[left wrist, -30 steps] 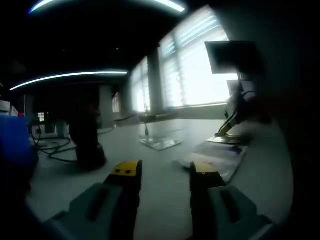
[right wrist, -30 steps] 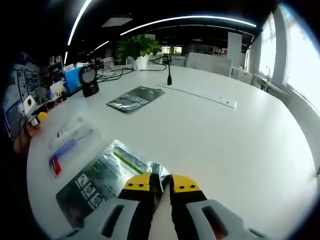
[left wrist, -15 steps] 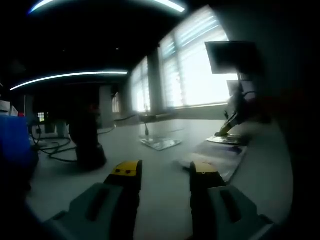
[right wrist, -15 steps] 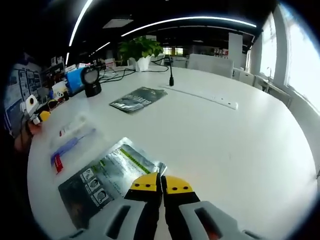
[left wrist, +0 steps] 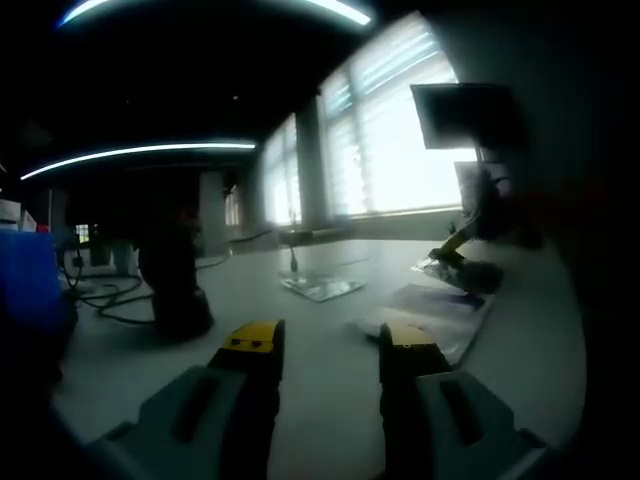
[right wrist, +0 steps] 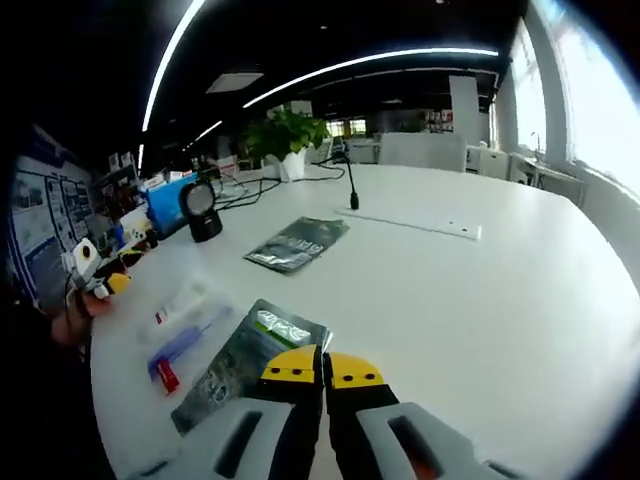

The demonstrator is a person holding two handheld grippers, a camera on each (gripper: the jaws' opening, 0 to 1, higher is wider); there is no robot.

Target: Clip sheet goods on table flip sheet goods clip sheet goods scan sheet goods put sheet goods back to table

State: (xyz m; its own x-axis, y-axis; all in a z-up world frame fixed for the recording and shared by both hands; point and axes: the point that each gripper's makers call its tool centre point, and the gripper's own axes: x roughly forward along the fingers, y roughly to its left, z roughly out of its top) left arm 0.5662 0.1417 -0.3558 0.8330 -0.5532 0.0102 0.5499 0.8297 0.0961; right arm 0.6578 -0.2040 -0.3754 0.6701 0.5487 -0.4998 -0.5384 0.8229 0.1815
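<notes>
At lower centre, the right hand-held gripper (right wrist: 322, 368) is clamped on a silver pouch (right wrist: 245, 362) over the white table (right wrist: 480, 290). The left hand-held gripper (left wrist: 326, 343) sits low with jaws apart.

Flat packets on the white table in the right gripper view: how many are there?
3. A silver pouch held in the right gripper, a dark pouch farther out toward the microphone, and a clear packet at the left. Others may be hidden.

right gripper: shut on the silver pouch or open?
Shut on it. In the right gripper view the right gripper has its yellow-tipped fingers pressed together on the near edge of the silver pouch, which looks raised off the table.
</notes>
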